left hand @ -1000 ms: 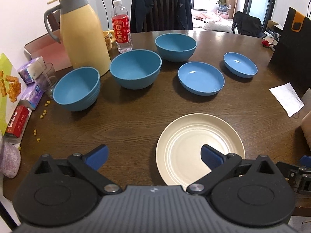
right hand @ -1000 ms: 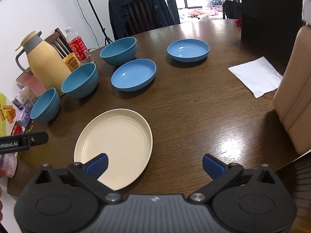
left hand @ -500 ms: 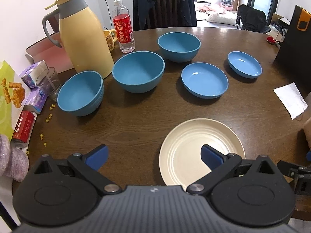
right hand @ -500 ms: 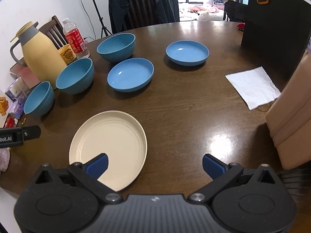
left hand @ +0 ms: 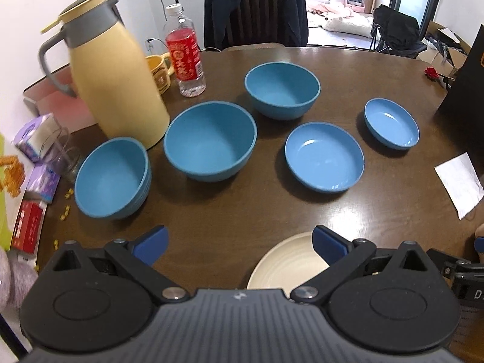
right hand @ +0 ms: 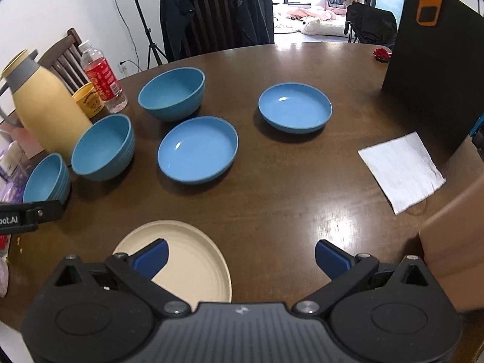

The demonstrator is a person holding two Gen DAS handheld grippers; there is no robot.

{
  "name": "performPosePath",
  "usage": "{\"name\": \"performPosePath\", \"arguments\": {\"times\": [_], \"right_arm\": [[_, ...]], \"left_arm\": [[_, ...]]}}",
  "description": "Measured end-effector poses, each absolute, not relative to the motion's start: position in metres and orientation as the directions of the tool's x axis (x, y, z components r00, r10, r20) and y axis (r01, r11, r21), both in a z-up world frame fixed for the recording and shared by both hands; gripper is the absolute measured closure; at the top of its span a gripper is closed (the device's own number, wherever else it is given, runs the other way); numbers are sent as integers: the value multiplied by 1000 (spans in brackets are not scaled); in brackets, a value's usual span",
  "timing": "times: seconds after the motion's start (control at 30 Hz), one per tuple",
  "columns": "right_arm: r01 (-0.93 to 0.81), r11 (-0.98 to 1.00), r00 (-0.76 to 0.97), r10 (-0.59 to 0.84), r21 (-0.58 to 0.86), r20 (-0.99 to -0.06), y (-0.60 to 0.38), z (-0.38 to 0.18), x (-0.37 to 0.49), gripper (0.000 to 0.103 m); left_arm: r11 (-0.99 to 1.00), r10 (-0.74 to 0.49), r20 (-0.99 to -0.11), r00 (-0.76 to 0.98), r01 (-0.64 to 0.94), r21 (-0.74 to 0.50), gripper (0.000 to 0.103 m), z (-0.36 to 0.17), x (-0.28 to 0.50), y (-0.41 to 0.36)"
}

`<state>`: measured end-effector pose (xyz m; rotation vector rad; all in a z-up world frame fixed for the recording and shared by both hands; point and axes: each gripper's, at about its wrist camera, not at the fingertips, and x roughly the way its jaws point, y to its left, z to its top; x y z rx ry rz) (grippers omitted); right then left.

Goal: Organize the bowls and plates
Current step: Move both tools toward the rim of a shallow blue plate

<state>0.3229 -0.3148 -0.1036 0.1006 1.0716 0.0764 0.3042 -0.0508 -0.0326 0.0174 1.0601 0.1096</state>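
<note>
Two grippers, left (left hand: 239, 242) and right (right hand: 240, 255), are hovering with jaws spread wide and empty over a round brown table (right hand: 287, 187). At ten o'clock a yellow jug (left hand: 118, 90) is crowding three blue bowls (left hand: 210, 140); two blue dishes (right hand: 198, 148) are sitting at twelve, unobstructed. Nearest, a cream plate (right hand: 193, 257) is lying under the fingertips. At two o'clock a napkin (right hand: 402, 171) is resting.

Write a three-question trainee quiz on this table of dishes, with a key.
1. How many deep blue bowls stand on the table?
2. True or false: the cream plate is stacked on a shallow blue dish.
3. Which gripper is shut: A left, B right, C neither?

Key: 1. Three. 2. False; it lies alone, nearest both grippers. 3. C; both are open and empty.
</note>
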Motion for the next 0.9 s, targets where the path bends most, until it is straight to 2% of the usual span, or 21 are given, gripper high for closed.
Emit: {"name": "performPosePath", "arguments": {"times": [0.47,0.8,0.9], "right_arm": [[39,991,424,98,126,-900,-310,-117,399,0],[-6,995,375,92,97,-923,-312,-135,443,0],[-18,993,355,113,114,-928,-317,-142,459,5]], "left_arm": [[997,79,-890,450,-49,63,0,-49,373,-60],[993,43,-917,396,-114,-3,0,-70,403,-57],[990,53,-924,379,-140,0,0,-76,411,-61]]}}
